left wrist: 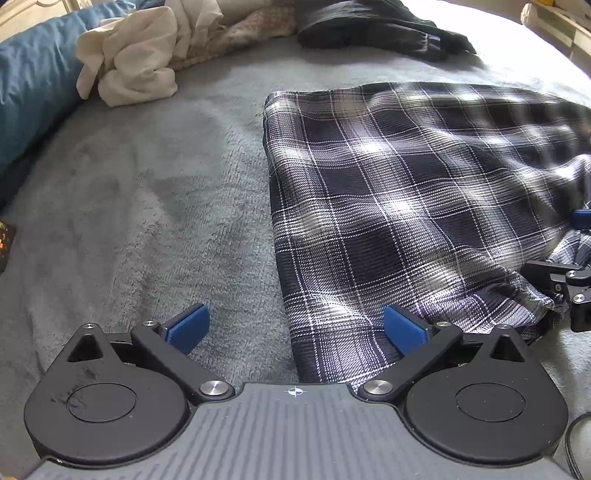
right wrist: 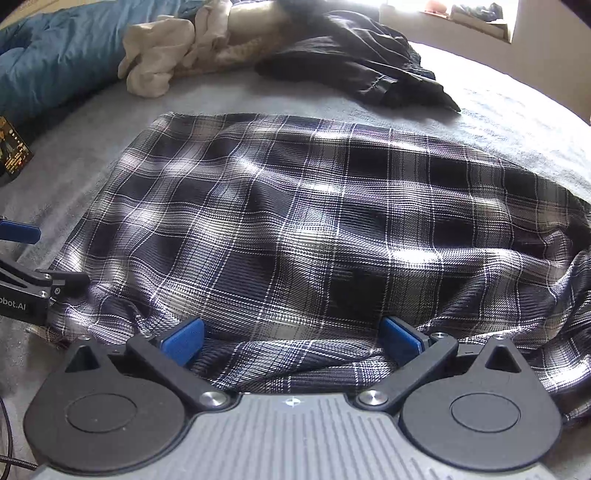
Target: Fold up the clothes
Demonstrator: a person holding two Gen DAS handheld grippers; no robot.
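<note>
Here, rumpled woven plaid garment (right wrist: 295,229) on fleecy blanket (left wrist: 147,221)

The plaid garment (left wrist: 406,206) runs out of the left wrist view at 3 o'clock, and its near hem is hidden under the right claw (right wrist: 293,338). The dark object (right wrist: 13,149) at 9 o'clock is cut off, its print too small to read. The window ledge (right wrist: 476,16) at 1 o'clock is blurred by glare.
</note>
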